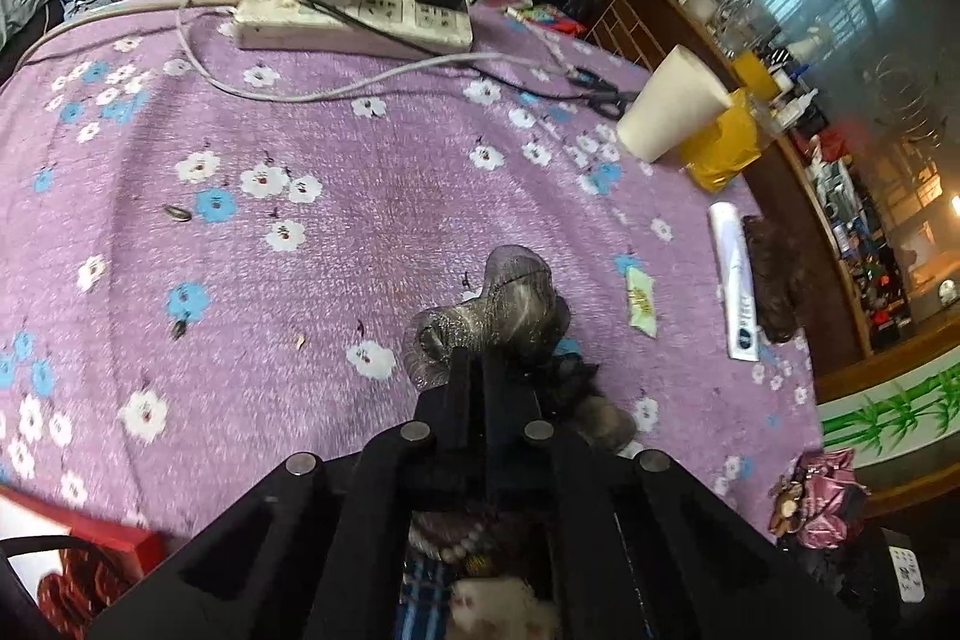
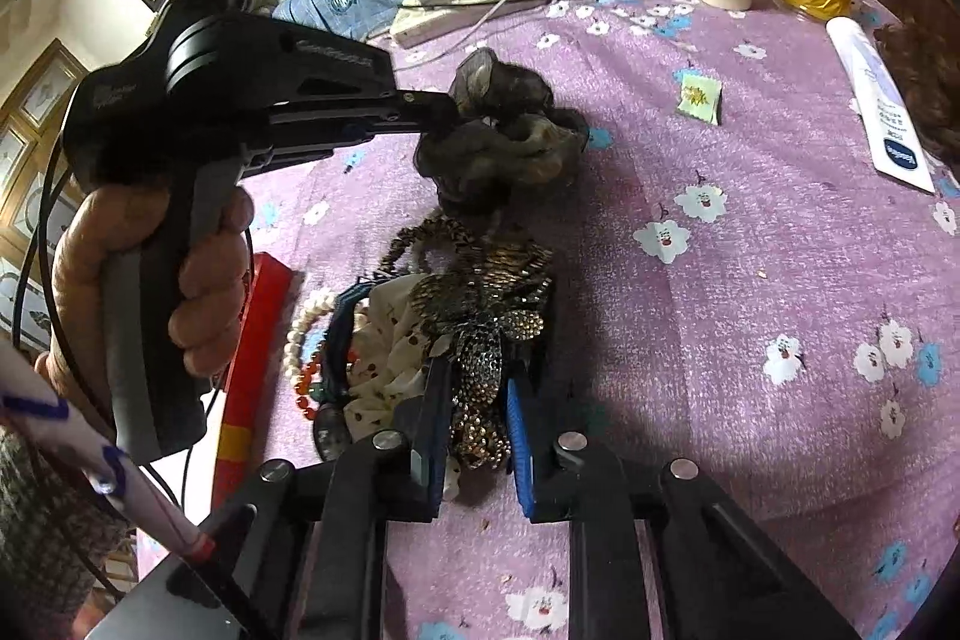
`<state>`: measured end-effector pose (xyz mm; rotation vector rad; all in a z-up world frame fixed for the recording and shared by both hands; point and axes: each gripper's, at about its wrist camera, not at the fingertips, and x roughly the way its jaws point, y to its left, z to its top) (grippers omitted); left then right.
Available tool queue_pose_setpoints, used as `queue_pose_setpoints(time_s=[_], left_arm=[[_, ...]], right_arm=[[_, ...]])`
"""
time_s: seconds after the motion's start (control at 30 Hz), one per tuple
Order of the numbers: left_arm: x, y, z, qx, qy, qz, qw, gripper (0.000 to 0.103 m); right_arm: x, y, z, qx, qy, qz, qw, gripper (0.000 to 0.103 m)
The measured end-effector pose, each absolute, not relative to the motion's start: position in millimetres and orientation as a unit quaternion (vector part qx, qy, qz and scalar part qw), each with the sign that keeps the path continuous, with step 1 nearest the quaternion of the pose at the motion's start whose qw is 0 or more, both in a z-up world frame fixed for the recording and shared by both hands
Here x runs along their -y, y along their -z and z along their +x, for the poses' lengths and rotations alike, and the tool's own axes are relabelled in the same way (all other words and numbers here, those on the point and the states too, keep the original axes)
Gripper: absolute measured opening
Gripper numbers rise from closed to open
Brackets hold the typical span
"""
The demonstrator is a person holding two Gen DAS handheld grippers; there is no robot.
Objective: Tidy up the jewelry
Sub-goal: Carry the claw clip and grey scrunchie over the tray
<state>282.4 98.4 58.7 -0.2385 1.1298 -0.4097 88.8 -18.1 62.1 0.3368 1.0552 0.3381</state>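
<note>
My left gripper is shut on a grey-brown gauzy hair scrunchie and holds it above the purple flowered cloth; the same gripper and scrunchie show in the right wrist view. My right gripper is open, its jaws on either side of a sequined bow hair clip. That clip lies on a jewelry pile with a pearl bracelet, an orange bead string and a dotted cream scrunchie. A red box lies left of the pile.
A power strip with chargers and cables lies at the far side. A white paper cup, a yellow bag, a white tube and a small green packet lie at the right. A pink item sits near the cloth's right edge.
</note>
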Motion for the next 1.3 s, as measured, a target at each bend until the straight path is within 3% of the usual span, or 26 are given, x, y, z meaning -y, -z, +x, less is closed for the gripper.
queue_pose_setpoints(time_s=[0.1, 0.67, 1.3], left_arm=[[-108.4, -78.5, 265.9, -0.516, 0.192, -0.127, 0.825, 0.002], [-172.5, -191.3, 113.9, -0.425, 0.144, -0.157, 0.88, 0.003], [-294.4, -183.8, -73.0, -0.412, -0.035, -0.183, 0.892, 0.003]], right_arm=[[19.7, -70.8, 81.5, -0.494, -0.162, 0.16, 0.839, 0.007], [44.1, -135.0, 8.4, -0.452, -0.18, 0.135, 0.863, 0.003], [9.3, -142.3, -52.5, -0.45, -0.259, 0.093, 0.85, 0.003]])
